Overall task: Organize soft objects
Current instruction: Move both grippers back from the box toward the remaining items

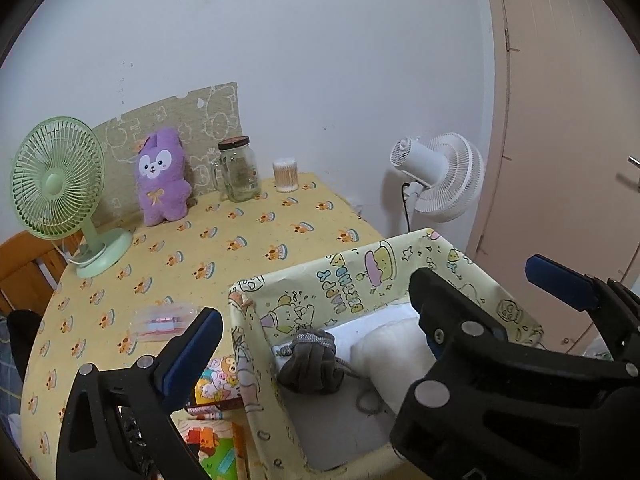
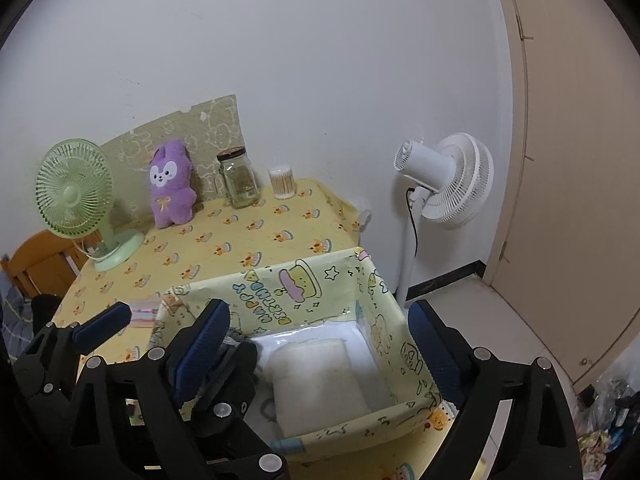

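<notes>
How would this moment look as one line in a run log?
left gripper: open, empty | right gripper: open, empty | yellow fabric box: holds grey bundle, white bundle

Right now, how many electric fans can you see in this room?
2. A green desk fan stands on the table's back left corner, beside the purple plush toy. A white pedestal fan stands on the floor past the table's right edge, near the door. Others may be out of view.
</notes>
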